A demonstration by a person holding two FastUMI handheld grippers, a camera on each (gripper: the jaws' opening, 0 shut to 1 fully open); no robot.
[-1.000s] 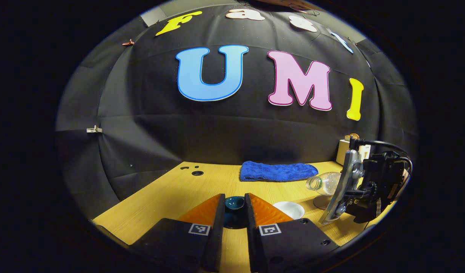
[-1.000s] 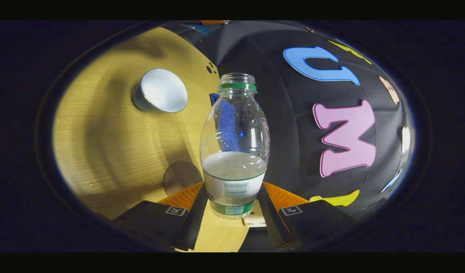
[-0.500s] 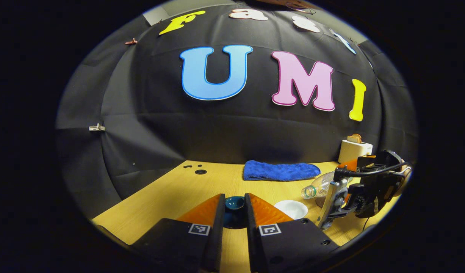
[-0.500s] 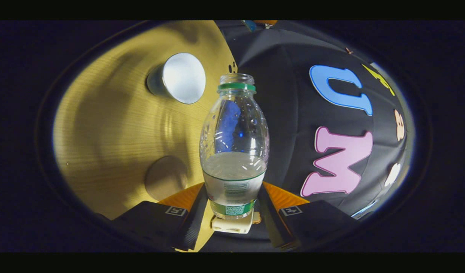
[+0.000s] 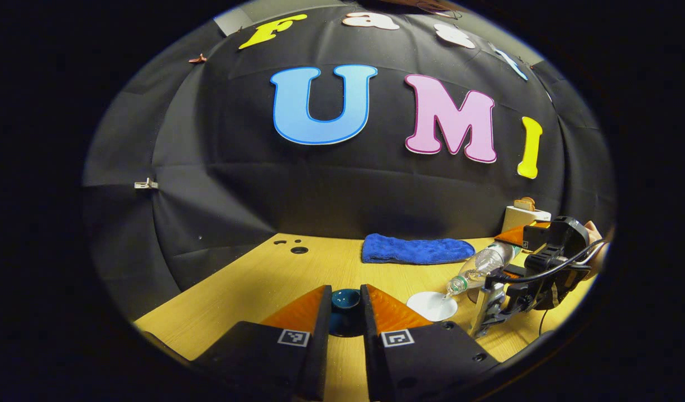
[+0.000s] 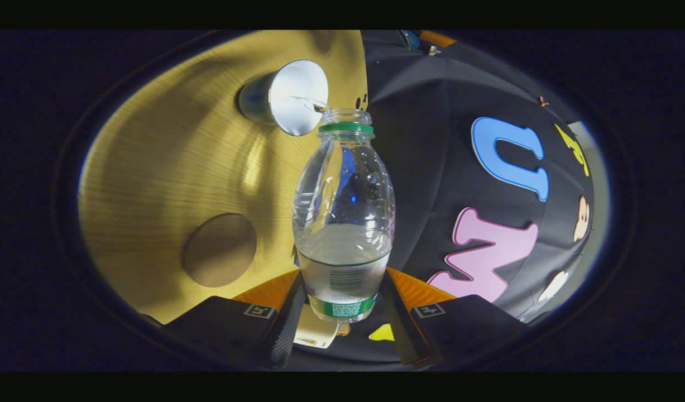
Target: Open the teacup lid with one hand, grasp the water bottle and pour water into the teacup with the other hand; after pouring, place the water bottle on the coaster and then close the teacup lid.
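Teacup [image 5: 431, 306] stands open on the wooden table [image 5: 253, 279], to the right of the left gripper [image 5: 345, 312], and the water bottle [image 6: 344, 223] is tipped over it by the right gripper [image 6: 342, 312], whose two fingers press on the labelled lower part of the bottle from both sides. In the right gripper view a thin stream runs from the bottle's mouth into the white inside of the teacup [image 6: 289, 95], so the pour appears to be under way. The left gripper is closed on the dark blue lid [image 5: 345, 301], holding it just above the table and to the side of the cup. The stream is narrow and the mouth sits near the cup's rim, so a small drift of the hand could send water onto the wood; tipping further would speed the flow and might splash over or overfill the cup. The clear plastic is thin and likely to give under a hard squeeze, which could push water out in a spurt, while a loose hold could let the tilted bottle slide. The round coaster [image 6: 219, 250] lies on the table near the cup, free for the bottle. A blue towel [image 5: 415, 250] lies at the back of the table by the black cloth wall [image 5: 219, 184], and a small pale box [image 5: 522, 215] stands at the far right corner.
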